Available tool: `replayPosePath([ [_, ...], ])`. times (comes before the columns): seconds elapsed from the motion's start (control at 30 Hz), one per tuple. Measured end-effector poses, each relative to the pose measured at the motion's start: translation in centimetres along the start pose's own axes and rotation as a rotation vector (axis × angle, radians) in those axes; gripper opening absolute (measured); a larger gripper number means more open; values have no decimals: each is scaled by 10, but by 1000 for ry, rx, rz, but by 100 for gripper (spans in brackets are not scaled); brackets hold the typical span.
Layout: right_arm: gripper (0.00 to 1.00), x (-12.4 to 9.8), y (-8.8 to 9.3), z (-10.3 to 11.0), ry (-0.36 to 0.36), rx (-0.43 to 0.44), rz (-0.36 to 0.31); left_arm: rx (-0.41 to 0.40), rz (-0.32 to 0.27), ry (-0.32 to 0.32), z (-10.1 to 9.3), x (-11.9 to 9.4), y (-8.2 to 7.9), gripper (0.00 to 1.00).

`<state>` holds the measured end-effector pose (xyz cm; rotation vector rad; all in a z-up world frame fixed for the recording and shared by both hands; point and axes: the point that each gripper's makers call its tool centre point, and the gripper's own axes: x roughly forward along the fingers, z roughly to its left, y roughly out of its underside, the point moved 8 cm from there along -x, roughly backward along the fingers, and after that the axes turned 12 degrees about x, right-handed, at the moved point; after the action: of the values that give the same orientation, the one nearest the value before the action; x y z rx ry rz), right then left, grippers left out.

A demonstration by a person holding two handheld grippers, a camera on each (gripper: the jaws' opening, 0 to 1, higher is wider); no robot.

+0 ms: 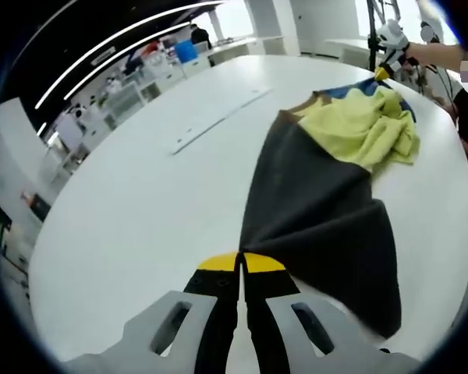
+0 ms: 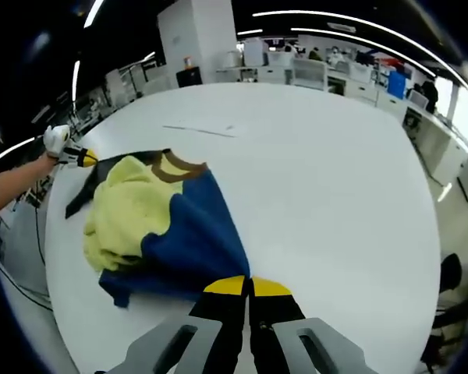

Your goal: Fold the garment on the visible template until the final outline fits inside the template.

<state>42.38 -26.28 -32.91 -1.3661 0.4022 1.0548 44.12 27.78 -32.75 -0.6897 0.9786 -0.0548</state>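
Observation:
The garment is a dark grey, yellow and blue top with a brown collar, lying bunched on the white table. My left gripper is shut on a corner of its dark grey panel. My right gripper is shut on a corner of the blue panel. The cloth fans out from each grip toward the crumpled yellow part. The right gripper appears far off at the garment's other end, and the left gripper likewise. Thin template lines mark the table beyond the garment.
The round white table's edge curves close on the right. Office desks and chairs stand beyond it. A person's arm reaches in behind the right gripper. Bare tabletop spreads beside the garment.

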Motion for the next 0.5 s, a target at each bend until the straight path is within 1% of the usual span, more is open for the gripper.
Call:
replayPosePath([
  [0.23, 0, 4, -7, -3, 15, -38, 19, 9, 12, 1, 5, 3, 2, 0],
  [0.33, 0, 5, -9, -5, 21, -54, 24, 9, 18, -1, 10, 6, 2, 0],
  [0.5, 0, 5, -16, -9, 33, -73, 25, 24, 26, -6, 17, 8, -2, 0],
])
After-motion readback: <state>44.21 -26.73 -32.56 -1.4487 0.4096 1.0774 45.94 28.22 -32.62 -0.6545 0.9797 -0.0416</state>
